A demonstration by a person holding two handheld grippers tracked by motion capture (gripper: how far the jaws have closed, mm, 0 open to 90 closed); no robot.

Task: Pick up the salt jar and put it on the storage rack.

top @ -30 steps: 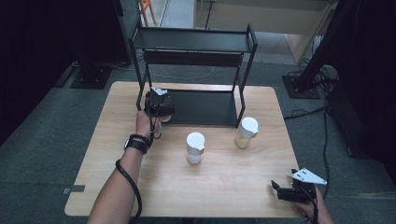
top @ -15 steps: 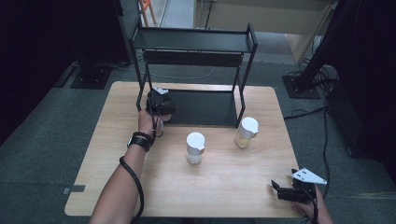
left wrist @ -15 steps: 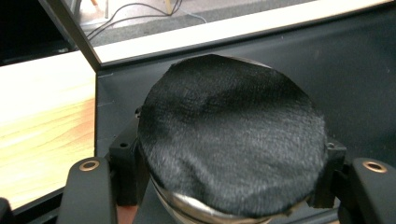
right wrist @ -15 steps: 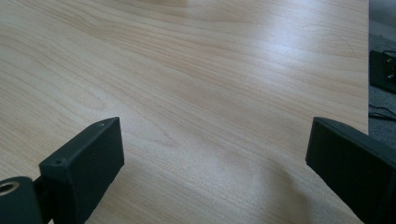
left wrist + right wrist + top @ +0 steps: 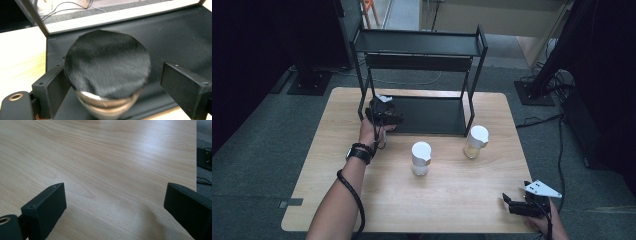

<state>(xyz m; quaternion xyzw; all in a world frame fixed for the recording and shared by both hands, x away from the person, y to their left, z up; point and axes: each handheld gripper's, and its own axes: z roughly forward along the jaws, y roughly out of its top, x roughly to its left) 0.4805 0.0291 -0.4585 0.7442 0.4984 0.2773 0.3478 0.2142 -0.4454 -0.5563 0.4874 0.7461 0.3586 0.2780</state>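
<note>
A jar with a black lid (image 5: 107, 62) and a shiny body stands between my left gripper's jaws, blurred, at the front edge of the black shelf's bottom tier (image 5: 180, 37). The left jaw touches the lid, while a gap shows at the right jaw, so the left gripper (image 5: 112, 82) is open around the jar. In the high view the left gripper (image 5: 384, 119) is at the shelf's front left post. Low over bare wood near the table's front right corner, my right gripper (image 5: 508, 204) (image 5: 113, 202) is open and holds nothing.
A black two-tier shelf (image 5: 422, 45) stands at the back of the wooden table (image 5: 327, 150). Two white-lidded jars stand in front of it, one at mid-table (image 5: 421, 157) and one by the shelf's right post (image 5: 475, 141). Cables lie on the floor to the right.
The left hand has shifted only slightly at the shelf's front left post. The right gripper has not moved.
</note>
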